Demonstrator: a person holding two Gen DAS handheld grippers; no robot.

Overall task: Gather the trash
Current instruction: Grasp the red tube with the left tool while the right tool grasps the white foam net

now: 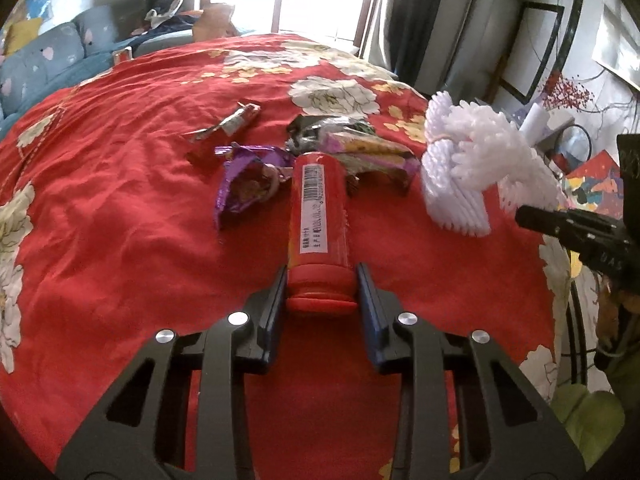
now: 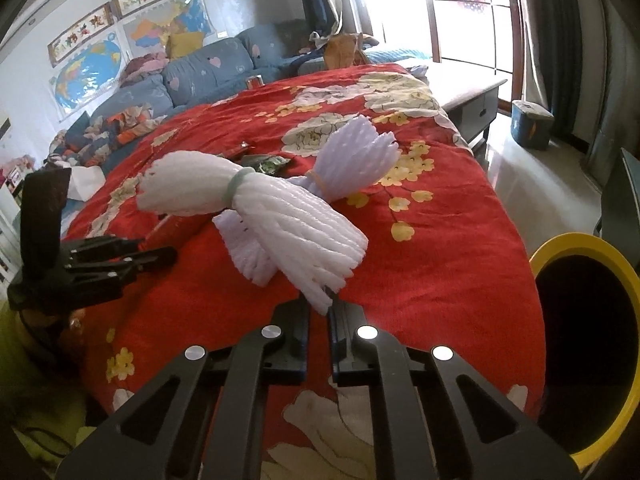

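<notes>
The left hand-held gripper (image 1: 321,280) is gripping the near cap end of the red tube (image 1: 320,224) lying on the red floral cloth (image 1: 120,184); pinched so close to its end, the tube is risking swinging loose; the right hand-held gripper (image 2: 319,305) is clamping only the tip of the white foam-net bundle (image 2: 256,204), which could tear free before reaching the yellow-rimmed bin (image 2: 576,248) at three o'clock.

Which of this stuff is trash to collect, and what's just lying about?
Job:
red tube in left gripper
white foam netting in right gripper
purple wrapper
silver wrapper
yellow bin

Lying about:
sofa
wall maps
</notes>
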